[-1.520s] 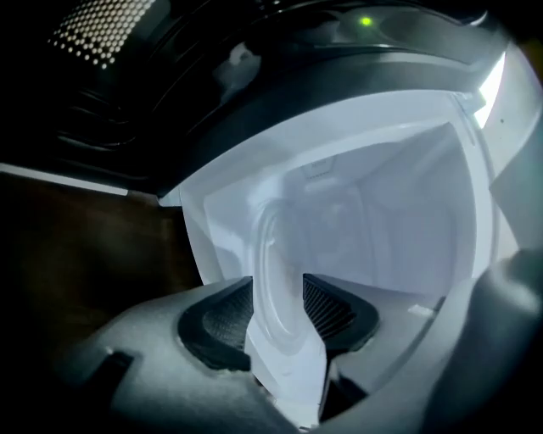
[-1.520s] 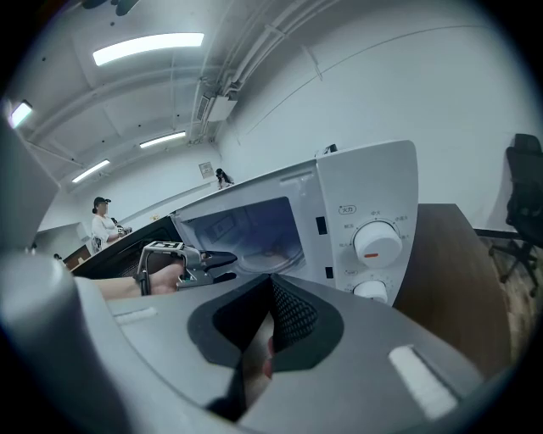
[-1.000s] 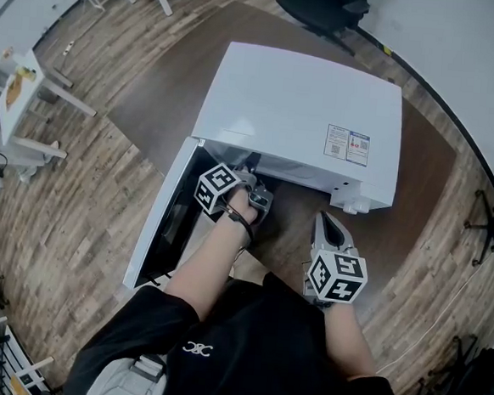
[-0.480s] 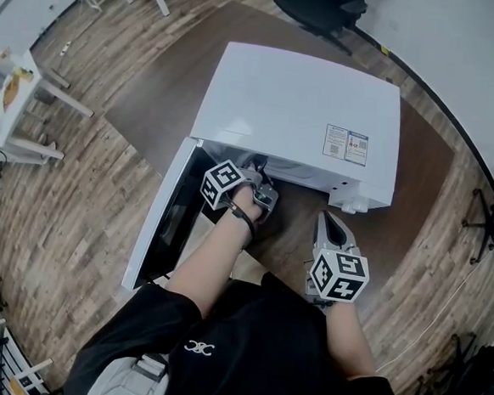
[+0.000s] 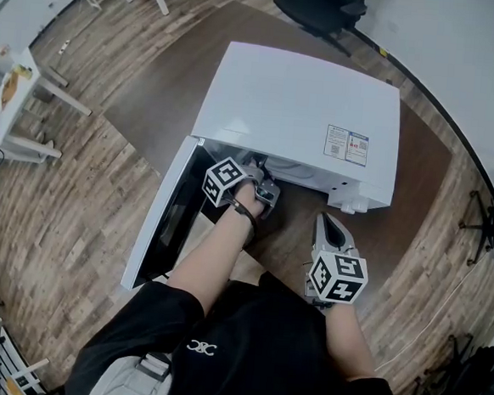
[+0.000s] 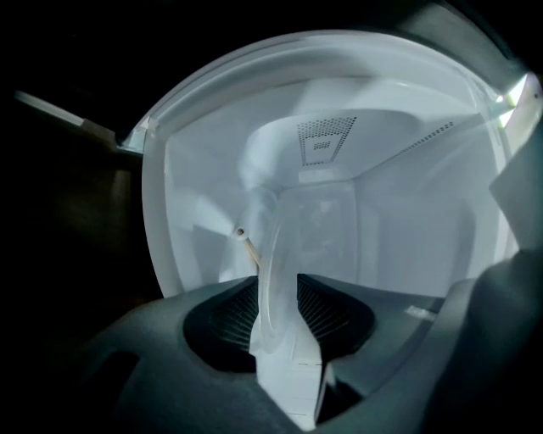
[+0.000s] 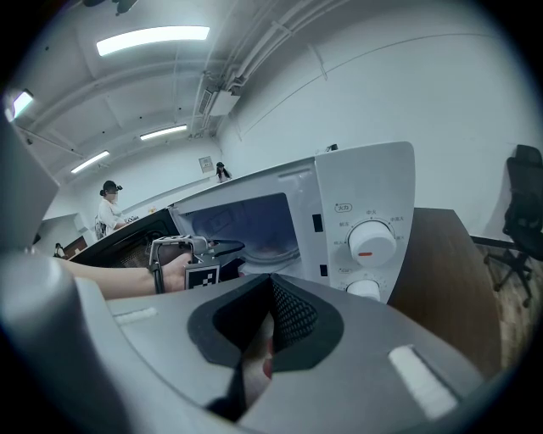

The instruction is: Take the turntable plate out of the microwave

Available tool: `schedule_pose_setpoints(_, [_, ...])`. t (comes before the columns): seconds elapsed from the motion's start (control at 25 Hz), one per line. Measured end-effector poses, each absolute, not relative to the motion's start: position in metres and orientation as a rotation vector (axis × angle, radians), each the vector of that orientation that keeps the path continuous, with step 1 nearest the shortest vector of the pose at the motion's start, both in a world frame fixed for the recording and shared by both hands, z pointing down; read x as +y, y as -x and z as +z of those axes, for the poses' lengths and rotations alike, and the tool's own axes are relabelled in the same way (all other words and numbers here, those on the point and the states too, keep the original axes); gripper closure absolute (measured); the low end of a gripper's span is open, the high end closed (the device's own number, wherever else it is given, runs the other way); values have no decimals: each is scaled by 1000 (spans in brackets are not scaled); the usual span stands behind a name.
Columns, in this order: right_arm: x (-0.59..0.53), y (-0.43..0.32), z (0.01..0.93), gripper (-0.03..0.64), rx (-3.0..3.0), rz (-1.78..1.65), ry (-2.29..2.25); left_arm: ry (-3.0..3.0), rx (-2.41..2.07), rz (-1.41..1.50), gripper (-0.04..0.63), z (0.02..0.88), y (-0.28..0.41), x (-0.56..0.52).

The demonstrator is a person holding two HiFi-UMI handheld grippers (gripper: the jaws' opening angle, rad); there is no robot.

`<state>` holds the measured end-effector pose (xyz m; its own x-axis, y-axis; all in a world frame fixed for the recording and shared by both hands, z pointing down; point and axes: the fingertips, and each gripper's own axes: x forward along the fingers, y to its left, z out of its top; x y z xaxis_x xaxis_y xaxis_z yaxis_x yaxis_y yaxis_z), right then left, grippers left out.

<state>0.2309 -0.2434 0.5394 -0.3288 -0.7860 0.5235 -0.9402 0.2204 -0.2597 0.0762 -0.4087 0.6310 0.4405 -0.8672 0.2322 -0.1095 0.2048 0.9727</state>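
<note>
The white microwave (image 5: 297, 103) sits on a brown table with its door (image 5: 164, 220) swung open to the left. My left gripper (image 5: 257, 172) reaches into the cavity mouth. In the left gripper view the clear glass turntable plate (image 6: 271, 254) runs edge-on between the jaws of that gripper (image 6: 278, 288). The jaws are opening, with the pads close to either face of the rim. A small roller (image 6: 242, 230) shows just left of the plate. My right gripper (image 5: 330, 220) hovers in front of the control panel, shut and holding nothing (image 7: 270, 322).
The microwave's knobs (image 7: 372, 242) face my right gripper. The brown table (image 5: 418, 189) stretches right of the microwave. A black office chair (image 5: 326, 7) stands behind it and a small white table (image 5: 17, 89) at far left. A person (image 7: 109, 208) stands far off.
My left gripper has pushed a little deeper into the microwave opening. The right gripper has stayed where it was.
</note>
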Motion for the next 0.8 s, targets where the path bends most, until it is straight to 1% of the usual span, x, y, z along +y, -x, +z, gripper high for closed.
schedule_pose_setpoints(0.12, [-241, -230, 540, 607, -2215, 783, -1617, -1296, -962, -673, 462, 630, -81, -413])
schedule_pose_setpoints(0.2, [-240, -230, 540, 607, -2212, 776, -1614, -1317, -946, -663, 485, 630, -86, -419])
schedule_pose_setpoints(0.36, [-236, -230, 538, 607, -2207, 759, -1615, -1323, -958, -641, 492, 630, -90, -427])
schedule_pose_setpoints(0.48, [-233, -234, 539, 607, -2195, 754, -1626, -1316, -982, -626, 535, 634, -89, -428])
schedule_pose_setpoints(0.8, [-228, -232, 538, 607, -2190, 757, -1630, -1422, -909, -667, 552, 625, -91, -417])
